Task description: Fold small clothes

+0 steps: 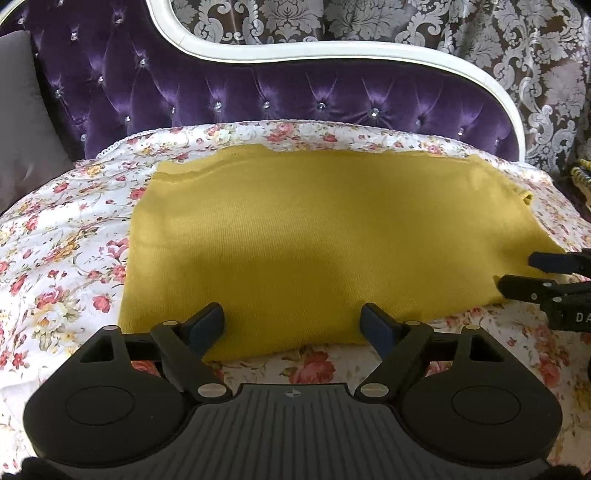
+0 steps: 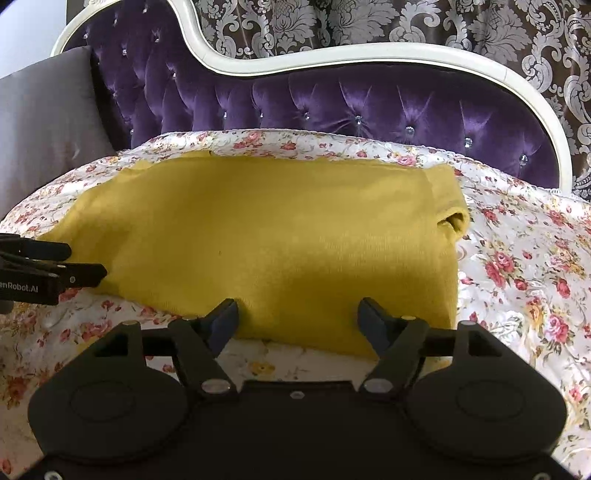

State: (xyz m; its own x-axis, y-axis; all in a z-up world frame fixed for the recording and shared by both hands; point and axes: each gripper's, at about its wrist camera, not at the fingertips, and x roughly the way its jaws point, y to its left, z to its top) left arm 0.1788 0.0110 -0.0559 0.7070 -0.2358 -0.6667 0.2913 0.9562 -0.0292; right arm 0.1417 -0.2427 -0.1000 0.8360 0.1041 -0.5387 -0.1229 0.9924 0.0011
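Note:
A mustard-yellow knit garment (image 1: 314, 236) lies folded flat in a rough rectangle on a floral bedspread (image 1: 66, 258); it also shows in the right wrist view (image 2: 266, 240), with a rolled opening at its right end (image 2: 452, 221). My left gripper (image 1: 293, 325) is open, its fingertips at the garment's near edge, left part. My right gripper (image 2: 297, 317) is open at the near edge, right part. Each gripper shows in the other's view: the right one at the right edge (image 1: 532, 273), the left one at the left edge (image 2: 74, 264). Neither holds cloth.
A purple tufted headboard (image 1: 295, 92) with a white frame stands behind the bedspread (image 2: 517, 277). A grey pillow (image 1: 22, 129) leans at the far left, also in the right wrist view (image 2: 44, 122). A patterned curtain (image 2: 443, 26) hangs behind.

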